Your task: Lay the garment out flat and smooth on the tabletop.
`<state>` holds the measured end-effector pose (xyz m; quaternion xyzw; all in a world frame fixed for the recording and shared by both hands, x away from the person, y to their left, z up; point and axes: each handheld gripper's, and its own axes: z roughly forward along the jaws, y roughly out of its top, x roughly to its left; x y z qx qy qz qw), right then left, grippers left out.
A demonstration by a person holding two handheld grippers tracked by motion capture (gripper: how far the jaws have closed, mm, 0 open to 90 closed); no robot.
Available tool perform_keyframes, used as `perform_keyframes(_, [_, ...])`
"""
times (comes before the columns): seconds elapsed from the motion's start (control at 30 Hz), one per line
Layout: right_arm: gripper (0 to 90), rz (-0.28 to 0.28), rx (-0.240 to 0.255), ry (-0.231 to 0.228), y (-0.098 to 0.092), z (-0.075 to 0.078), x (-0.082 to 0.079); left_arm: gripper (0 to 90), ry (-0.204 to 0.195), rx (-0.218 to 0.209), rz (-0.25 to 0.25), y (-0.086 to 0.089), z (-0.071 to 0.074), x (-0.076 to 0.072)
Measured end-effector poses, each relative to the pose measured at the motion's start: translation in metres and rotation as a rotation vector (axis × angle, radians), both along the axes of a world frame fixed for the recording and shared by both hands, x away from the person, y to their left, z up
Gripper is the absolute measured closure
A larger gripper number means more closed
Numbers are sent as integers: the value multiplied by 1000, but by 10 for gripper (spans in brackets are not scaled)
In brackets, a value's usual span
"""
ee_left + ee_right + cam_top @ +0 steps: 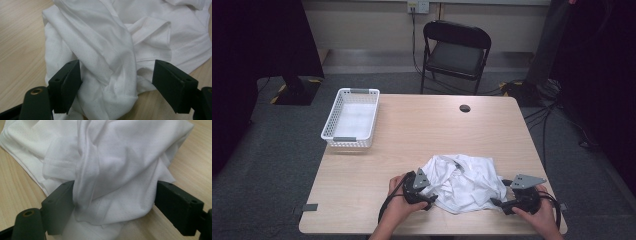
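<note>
**Both claws wide at the crumpled white cloth**

I hold a claw in each hand at the near edge of the tabletop [412,130]. My left claw [428,199] sits at about 8 o'clock of the white cloth [464,182], and my right claw [498,202] at about 4 o'clock of it. The cloth lies bunched in a loose heap at roughly 6 o'clock on the tabletop, between my two hands.

In the left gripper view my left claw [117,82] stands wide apart, with folds of the cloth [112,45] lying between its jaws; the left jaw touches the fabric, the right jaw stands clear of it. In the right gripper view my right claw [115,205] is also spread wide, a hanging fold of the cloth [112,157] between its jaws, neither pinching it.

A white basket [351,118] rests at about 10 o'clock on the tabletop, well apart from the cloth.
</note>
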<state>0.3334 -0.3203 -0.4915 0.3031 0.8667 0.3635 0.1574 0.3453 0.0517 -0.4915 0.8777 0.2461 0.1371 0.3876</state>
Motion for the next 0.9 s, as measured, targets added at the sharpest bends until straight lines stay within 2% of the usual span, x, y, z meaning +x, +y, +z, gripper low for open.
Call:
perform_keyframes(0.1, [169,1,12,18,-1,-4,1,218,3,-4,0,0,-1,1])
perform_keyframes(0.4, [167,-4,36,33,-4,-5,3,195,7,-9,-1,-1,-1,0])
perform_keyframes(0.47, [178,-3,34,28,-4,-4,2,195,9,-10,0,-1,0,0])
perform_keyframes(0.63, [198,4,64,19,-4,1,1,209,12,-12,4,0,3,0])
perform_keyframes(0.8, [246,24,112,-13,-5,14,-4,224,6,-32,20,2,11,0])
perform_keyframes(0.9, [255,31,108,-29,-4,19,-7,239,3,-42,21,3,15,0])
